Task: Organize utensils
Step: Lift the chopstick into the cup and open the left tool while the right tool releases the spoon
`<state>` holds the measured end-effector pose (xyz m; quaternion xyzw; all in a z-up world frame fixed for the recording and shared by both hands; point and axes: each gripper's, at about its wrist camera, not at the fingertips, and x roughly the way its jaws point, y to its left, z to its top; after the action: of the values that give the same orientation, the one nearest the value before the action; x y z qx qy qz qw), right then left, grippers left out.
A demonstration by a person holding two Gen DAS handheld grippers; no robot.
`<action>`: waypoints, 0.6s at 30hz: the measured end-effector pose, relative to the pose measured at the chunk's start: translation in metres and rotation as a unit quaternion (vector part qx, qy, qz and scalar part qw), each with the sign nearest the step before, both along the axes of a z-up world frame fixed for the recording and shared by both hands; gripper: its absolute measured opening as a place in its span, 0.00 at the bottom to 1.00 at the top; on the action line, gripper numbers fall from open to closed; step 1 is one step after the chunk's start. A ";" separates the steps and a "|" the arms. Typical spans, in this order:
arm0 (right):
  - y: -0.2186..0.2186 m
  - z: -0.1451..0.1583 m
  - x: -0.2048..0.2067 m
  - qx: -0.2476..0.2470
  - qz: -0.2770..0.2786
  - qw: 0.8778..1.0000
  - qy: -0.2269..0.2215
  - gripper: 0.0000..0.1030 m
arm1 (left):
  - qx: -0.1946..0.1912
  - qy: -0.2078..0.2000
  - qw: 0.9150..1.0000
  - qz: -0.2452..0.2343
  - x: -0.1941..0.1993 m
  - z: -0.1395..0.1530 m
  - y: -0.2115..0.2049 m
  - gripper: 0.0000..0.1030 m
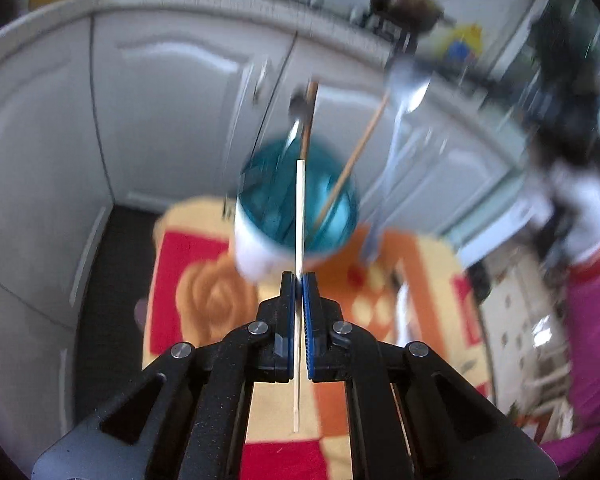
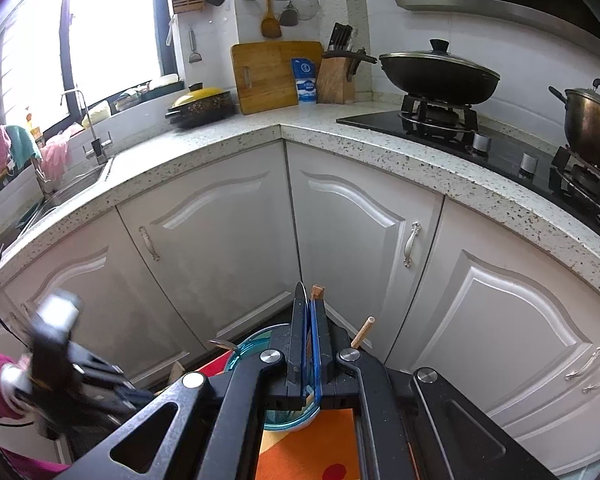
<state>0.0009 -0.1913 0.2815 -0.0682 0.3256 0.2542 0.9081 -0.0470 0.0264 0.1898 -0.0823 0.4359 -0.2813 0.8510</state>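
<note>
My left gripper (image 1: 299,280) is shut on a thin white chopstick (image 1: 299,208) that runs straight out between its pads. Beyond it stands a cup (image 1: 260,248), white outside and teal inside, holding wooden chopsticks (image 1: 356,152) and a dark-ended utensil (image 1: 300,108). A blurred metal spoon (image 1: 408,84) rises at the cup's right; whether it is inside I cannot tell. In the right wrist view my right gripper (image 2: 310,300) is shut on the cup's teal rim (image 2: 316,376). The left gripper (image 2: 60,356) shows there as a blur at lower left, in a pink-sleeved hand.
The cup stands on a cloth (image 1: 204,292) patterned in red, orange and yellow. White cabinet doors (image 2: 228,232) curve around behind it, under a speckled counter (image 2: 340,136) with a hob, a wok (image 2: 436,72) and a pot (image 2: 592,120). A sink (image 2: 72,188) lies at left.
</note>
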 end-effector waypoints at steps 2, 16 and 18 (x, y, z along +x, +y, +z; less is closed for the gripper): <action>0.002 0.000 0.002 -0.003 -0.003 1.000 -0.003 0.01 | -0.016 -0.017 1.000 0.008 0.011 0.019 -0.001 0.02; 0.017 -0.005 0.022 -0.060 -0.053 0.995 -0.058 0.01 | 0.005 -0.143 0.982 0.122 0.090 0.064 -0.041 0.02; 0.020 -0.009 0.024 -0.069 -0.054 0.994 -0.067 0.01 | 0.016 -0.151 0.980 0.127 0.096 0.056 -0.049 0.02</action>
<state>0.0246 -0.1712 0.2724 -0.1299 0.2842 0.1769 0.9333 0.0486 -0.0223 0.2457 -0.0795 0.2929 -0.1733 0.9370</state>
